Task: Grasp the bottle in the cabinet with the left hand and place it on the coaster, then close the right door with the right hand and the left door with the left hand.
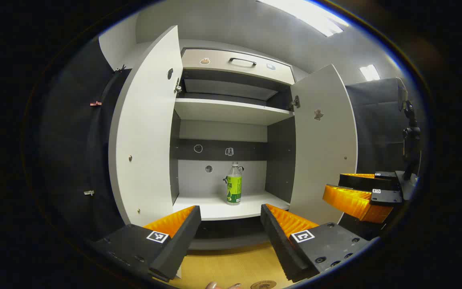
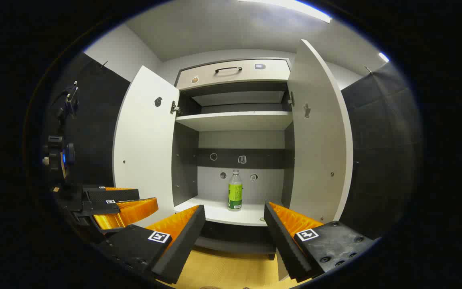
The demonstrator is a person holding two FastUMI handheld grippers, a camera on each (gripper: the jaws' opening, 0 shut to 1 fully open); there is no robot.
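The bottle stands upright on the cabinet shelf at twelve o'clock, both doors open, both grippers' jaws released.

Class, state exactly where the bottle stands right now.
The bottle stands upright on the cabinet's lower shelf, near its middle, between the two open doors and beyond the left gripper.

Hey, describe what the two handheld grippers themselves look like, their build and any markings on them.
Each gripper has two wedge-shaped fingers with ribbed inner faces, on dark blocky bodies with screw holes. Small square black-and-white tags sit on top of each finger base. That holds for the left gripper and the right gripper. No cables or sleeves are visible.
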